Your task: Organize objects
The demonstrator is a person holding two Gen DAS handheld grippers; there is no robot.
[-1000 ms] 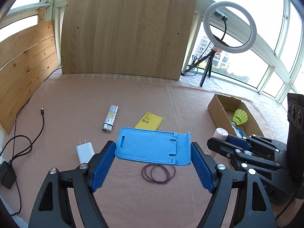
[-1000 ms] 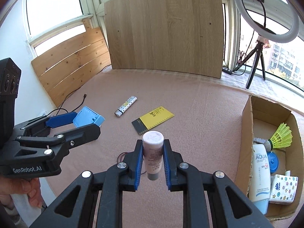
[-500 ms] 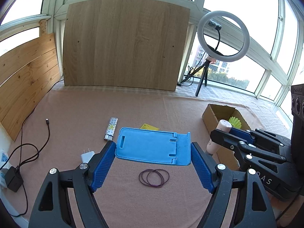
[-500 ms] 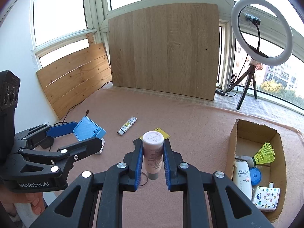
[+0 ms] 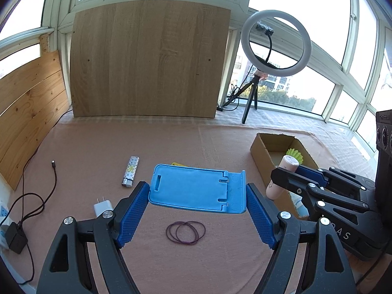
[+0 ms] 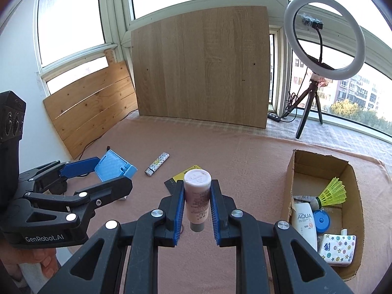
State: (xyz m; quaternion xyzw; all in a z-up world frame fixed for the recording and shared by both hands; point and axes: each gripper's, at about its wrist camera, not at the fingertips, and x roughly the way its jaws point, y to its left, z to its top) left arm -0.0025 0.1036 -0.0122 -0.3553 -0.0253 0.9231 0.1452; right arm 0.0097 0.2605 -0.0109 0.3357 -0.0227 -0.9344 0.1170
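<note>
Left tool point(image 5: 198, 197) clenched on blue phone stand point(image 5: 198, 187); right tool point(image 6: 197, 197) clamps pink tube point(image 6: 197, 196) upright, above mat.

The cardboard box point(image 6: 352, 178) sits right on the table point(image 6: 245, 152); the lighter point(image 6: 157, 163) lies left, the rubber bands point(image 5: 185, 231) nearer, the ring light point(image 6: 324, 34) behind.

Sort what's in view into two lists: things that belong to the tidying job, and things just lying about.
Job:
left gripper holding blue phone stand
right gripper holding pink tube
cardboard box
lighter
yellow booklet
rubber bands
white charger plug

Lying about:
ring light
wooden board
black cable
</note>
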